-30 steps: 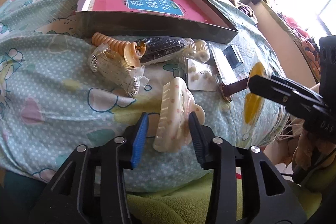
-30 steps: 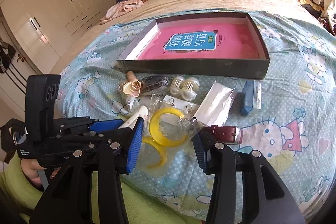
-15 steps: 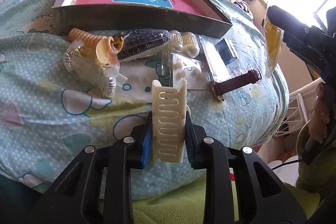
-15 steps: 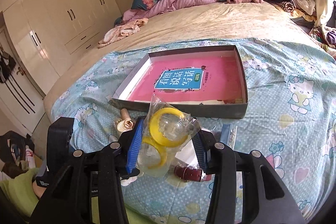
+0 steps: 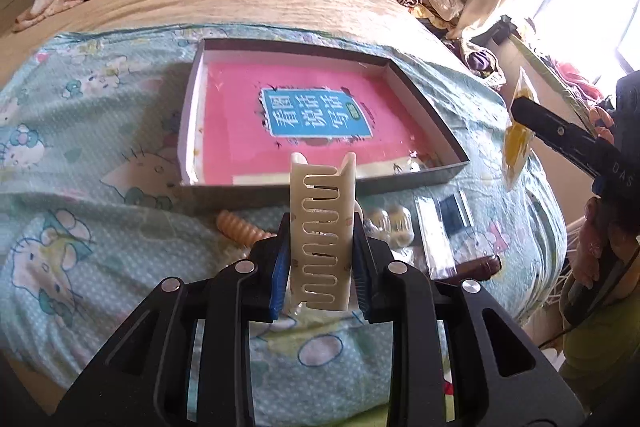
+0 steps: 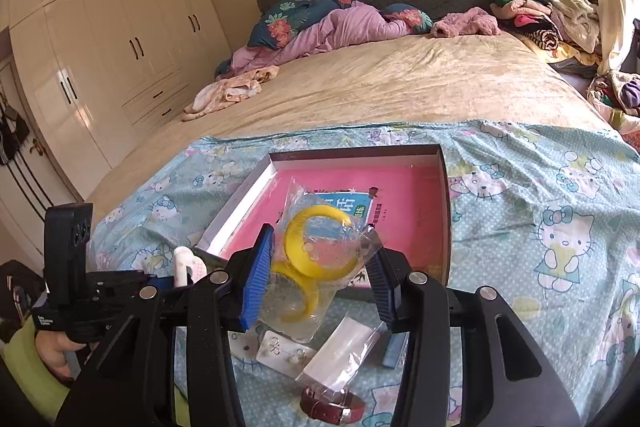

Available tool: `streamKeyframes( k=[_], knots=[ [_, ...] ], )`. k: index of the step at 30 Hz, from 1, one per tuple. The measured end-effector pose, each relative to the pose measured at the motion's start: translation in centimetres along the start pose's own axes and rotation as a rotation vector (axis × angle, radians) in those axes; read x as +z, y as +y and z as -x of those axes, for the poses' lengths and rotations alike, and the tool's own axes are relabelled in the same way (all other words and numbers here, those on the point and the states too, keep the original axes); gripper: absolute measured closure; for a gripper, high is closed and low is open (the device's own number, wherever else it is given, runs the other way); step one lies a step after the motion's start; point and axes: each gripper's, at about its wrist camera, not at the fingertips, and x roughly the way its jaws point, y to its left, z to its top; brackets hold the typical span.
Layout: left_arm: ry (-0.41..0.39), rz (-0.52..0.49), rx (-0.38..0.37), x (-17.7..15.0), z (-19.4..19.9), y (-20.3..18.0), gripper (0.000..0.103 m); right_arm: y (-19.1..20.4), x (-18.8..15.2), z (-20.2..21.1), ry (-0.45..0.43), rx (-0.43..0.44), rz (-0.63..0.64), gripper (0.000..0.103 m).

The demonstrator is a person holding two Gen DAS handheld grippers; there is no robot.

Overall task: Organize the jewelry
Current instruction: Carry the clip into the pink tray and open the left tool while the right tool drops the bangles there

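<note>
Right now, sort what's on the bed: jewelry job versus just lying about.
Job:
- hair claw, in left gripper
- bagged yellow bangles, in right gripper
- box
- earring card
- watch strap

Lying about:
- pink bedding
- clothes pile

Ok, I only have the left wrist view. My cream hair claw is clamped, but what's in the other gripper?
Observer: The right gripper is shut on a clear bag holding yellow rings.
Operator: Anything left on the bedspread that the claw hides from me?
Observer: A card of earrings, right below that bag.
Operator: And that dark strip at my lower right?
Observer: It's a reddish-brown strap with a buckle.
</note>
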Motion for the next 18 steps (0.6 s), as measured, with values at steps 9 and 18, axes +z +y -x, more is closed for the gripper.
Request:
streamKeyframes(
  k=[9, 18],
  knots=[
    [-0.057, 0.037, 0.066, 4.3, -0.5, 1.8, 0.084, -3.1, 1.7, -2.1, -0.002, -0.085, 0.005, 0.06],
    [-0.031, 0.042, 0.092, 6.1, -3.5, 2.7, 0.084, -5.1, 1.9, -5.1, 0.038, -0.135, 0.031, 0.06]
  ],
)
